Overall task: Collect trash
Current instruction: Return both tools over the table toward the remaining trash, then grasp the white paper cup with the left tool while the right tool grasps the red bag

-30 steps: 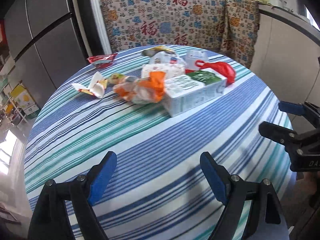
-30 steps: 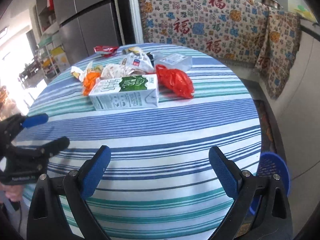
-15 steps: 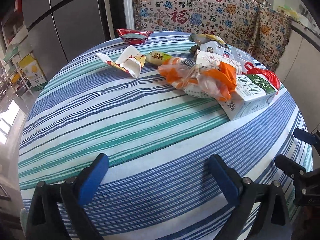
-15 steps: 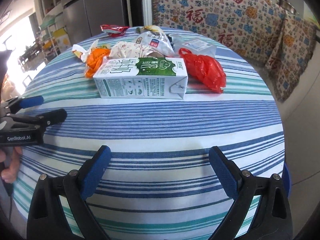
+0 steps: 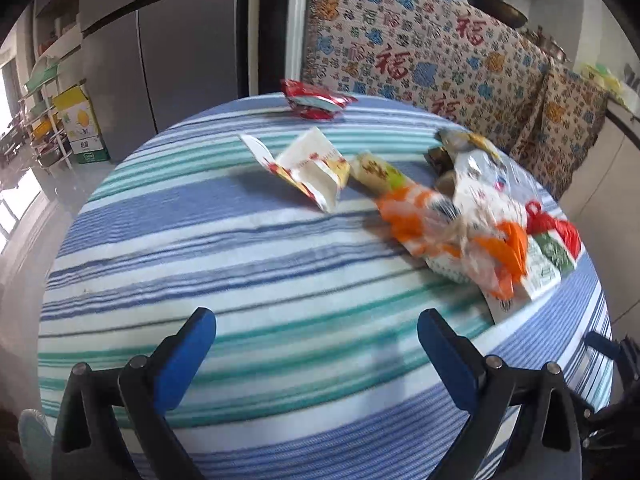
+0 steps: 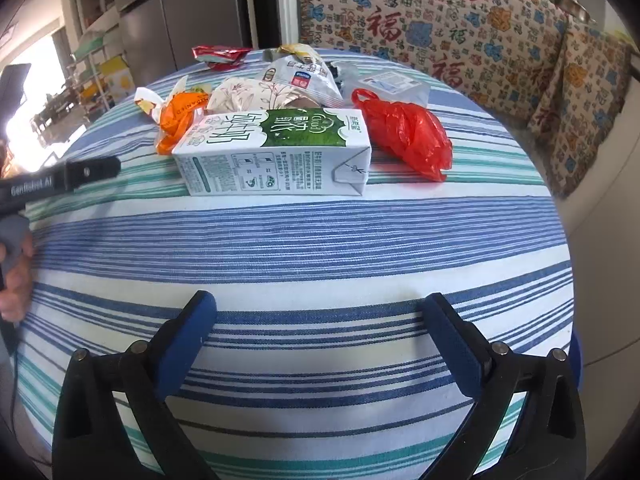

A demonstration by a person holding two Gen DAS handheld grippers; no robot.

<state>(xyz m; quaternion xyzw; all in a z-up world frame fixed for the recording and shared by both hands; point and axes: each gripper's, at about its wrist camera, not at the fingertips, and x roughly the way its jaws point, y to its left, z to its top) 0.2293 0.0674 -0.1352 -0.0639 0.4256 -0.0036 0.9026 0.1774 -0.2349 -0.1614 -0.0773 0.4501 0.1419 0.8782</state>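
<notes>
Trash lies on a round table with a striped cloth (image 6: 320, 240). A green-and-white milk carton (image 6: 276, 152) lies on its side, with a red plastic bag (image 6: 408, 132) to its right and an orange bag (image 6: 180, 116) to its left. In the left wrist view I see a torn white wrapper (image 5: 308, 168), a red packet (image 5: 316, 100) at the far edge, the orange bag (image 5: 440, 224) and the carton (image 5: 540, 268). My left gripper (image 5: 316, 336) is open and empty above the cloth. My right gripper (image 6: 320, 316) is open and empty, short of the carton.
A grey fridge (image 5: 180, 40) stands behind the table on the left. A patterned cloth (image 6: 440, 12) covers the counter behind. A blue basket's edge (image 6: 575, 356) shows past the table's right rim. The left gripper's side (image 6: 60, 180) shows at the right view's left edge.
My left gripper has swung left around the table and now faces the wrappers. My right gripper has moved closer to the milk carton. Both stay open.
</notes>
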